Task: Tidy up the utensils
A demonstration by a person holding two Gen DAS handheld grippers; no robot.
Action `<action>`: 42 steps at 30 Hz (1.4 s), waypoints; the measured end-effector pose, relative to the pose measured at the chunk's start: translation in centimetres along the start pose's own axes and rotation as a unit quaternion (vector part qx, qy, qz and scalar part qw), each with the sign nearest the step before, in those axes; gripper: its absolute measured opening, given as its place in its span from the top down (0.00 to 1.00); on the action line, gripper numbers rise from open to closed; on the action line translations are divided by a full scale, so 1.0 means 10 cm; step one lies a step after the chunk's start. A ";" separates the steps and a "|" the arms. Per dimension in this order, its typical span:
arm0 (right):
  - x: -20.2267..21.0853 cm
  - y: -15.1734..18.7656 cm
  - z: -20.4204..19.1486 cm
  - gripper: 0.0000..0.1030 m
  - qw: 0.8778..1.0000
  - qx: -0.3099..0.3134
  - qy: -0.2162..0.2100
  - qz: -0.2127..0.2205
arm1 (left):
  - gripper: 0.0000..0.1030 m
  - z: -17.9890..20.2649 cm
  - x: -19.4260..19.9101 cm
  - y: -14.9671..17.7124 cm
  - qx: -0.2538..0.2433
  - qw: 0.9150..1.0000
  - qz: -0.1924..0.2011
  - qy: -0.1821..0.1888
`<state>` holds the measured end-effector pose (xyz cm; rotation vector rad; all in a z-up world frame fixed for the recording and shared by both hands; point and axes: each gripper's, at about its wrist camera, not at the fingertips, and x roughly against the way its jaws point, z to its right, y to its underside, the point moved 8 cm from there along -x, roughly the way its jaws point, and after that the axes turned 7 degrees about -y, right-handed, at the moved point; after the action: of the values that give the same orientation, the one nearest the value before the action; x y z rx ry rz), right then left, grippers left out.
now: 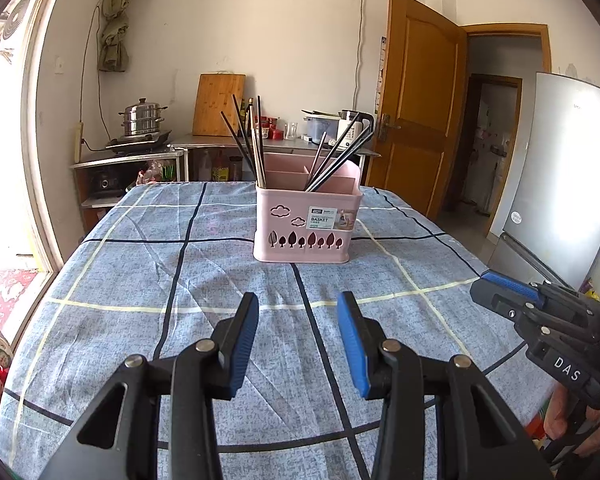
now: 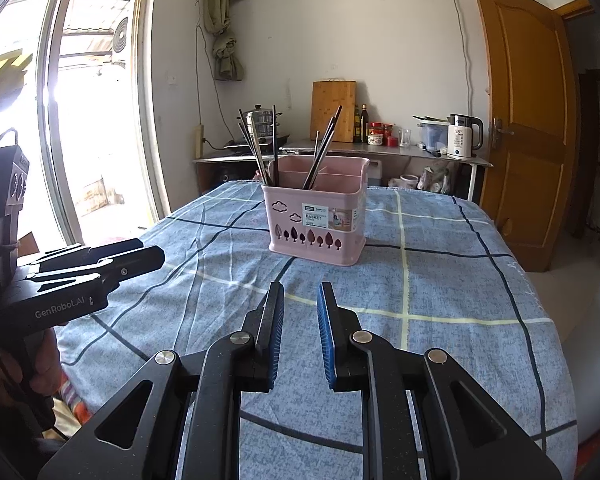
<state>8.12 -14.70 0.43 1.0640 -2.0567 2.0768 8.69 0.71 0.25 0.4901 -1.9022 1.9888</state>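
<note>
A small kitchen holds a table under a blue-grey checked cloth, sunlit from a tall window on the left.

Nearest the cameras, both grippers hang above the bare front part of the cloth. The left gripper has its blue-padded jaws parted by a moderate gap with nothing between them. The right gripper has its jaws closer together, a narrow slot, also empty. They sit side by side, each showing at the edge of the other's view.

Further back, near the middle of the table, stands the pink utensil basket, divided into compartments. One bunch of dark chopsticks stands nearly upright at its left end; a second bunch leans right out of a middle compartment. No loose utensils lie on the cloth that I can see.

Beyond the table are a steel counter with a steamer pot, a cutting board against the wall, an electric kettle and a wooden door.

The risk, as I judge it: the basket looks light, so a sideways pull on the slanted chopsticks could tip or drag it. The thin, smooth sticks may also slip, and closing on a bunch could take several at once.
</note>
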 end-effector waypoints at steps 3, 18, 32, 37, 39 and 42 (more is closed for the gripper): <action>0.00 0.04 -0.01 0.83 1.000 -0.003 -0.002 -0.002 | 0.59 0.04 0.02 0.02 -0.007 1.000 0.004 0.001; 0.01 0.06 -0.01 0.83 1.000 0.001 0.010 0.002 | 0.58 0.14 0.00 0.06 -0.013 1.000 0.008 0.008; 0.03 0.06 -0.01 0.66 1.000 0.000 0.013 0.004 | 0.58 0.18 0.01 0.10 -0.013 1.000 0.003 0.013; 0.02 0.06 -0.01 0.66 1.000 0.001 0.015 0.002 | 0.58 0.18 0.01 0.10 -0.013 1.000 0.004 0.012; 0.02 0.06 -0.01 0.66 1.000 0.001 0.015 0.002 | 0.58 0.19 0.01 0.10 -0.013 1.000 0.003 0.012; 0.02 0.06 -0.01 0.66 1.000 0.001 0.015 0.002 | 0.58 0.18 0.01 0.10 -0.012 1.000 0.004 0.012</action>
<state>7.66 -14.74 0.04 1.0233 -2.0451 2.0841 8.14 -1.16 -0.44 0.4496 -1.9149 1.9650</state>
